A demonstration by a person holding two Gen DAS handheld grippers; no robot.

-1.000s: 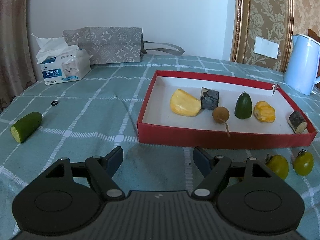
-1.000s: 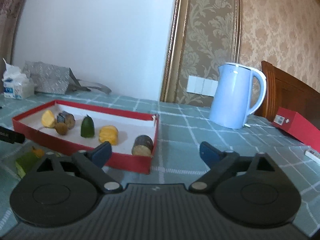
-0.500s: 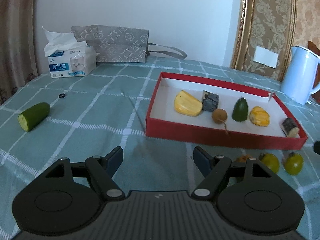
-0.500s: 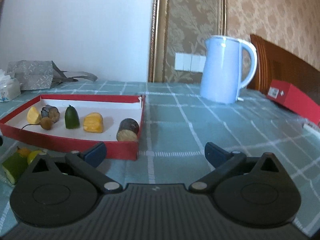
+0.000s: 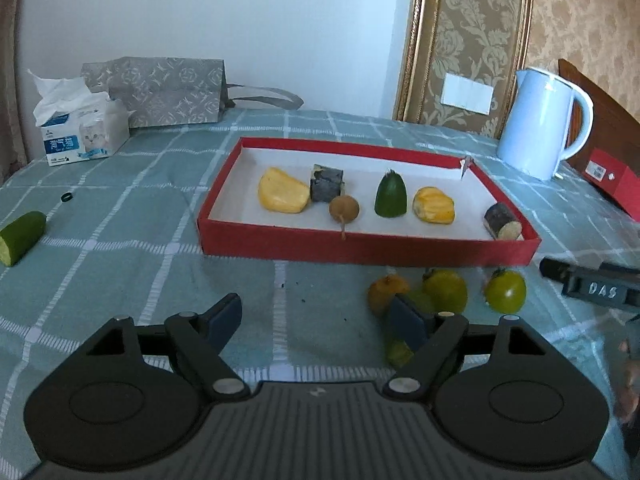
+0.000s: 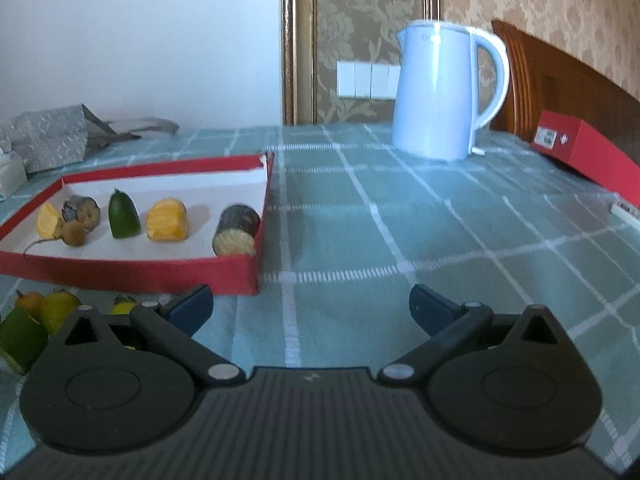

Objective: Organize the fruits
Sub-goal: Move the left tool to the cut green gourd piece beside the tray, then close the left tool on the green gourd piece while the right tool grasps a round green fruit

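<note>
A red tray (image 5: 360, 246) holds several fruit pieces: a yellow chunk (image 5: 282, 196), a brown round fruit (image 5: 344, 209), a green cone piece (image 5: 390, 195), an orange-yellow piece (image 5: 433, 205) and two dark cut pieces. The tray also shows in the right wrist view (image 6: 132, 270). In front of it lie two green-yellow tomatoes (image 5: 505, 291), an orange fruit (image 5: 386, 295) and a green piece. A cucumber piece (image 5: 20, 238) lies far left. My left gripper (image 5: 318, 320) is open above the cloth, its right finger over the loose fruits. My right gripper (image 6: 310, 306) is open and empty, right of the tray.
A pale blue kettle (image 6: 444, 88) stands at the back right, a red box (image 6: 588, 156) beside it. A tissue box (image 5: 80, 132) and a grey paper bag (image 5: 160, 92) are at the back left. A small black ring (image 5: 67, 197) lies on the checked tablecloth.
Both grippers have pulled back and turned right. The loose fruits in front of the tray now show fully in the left view, and the right gripper's tip has entered it.
</note>
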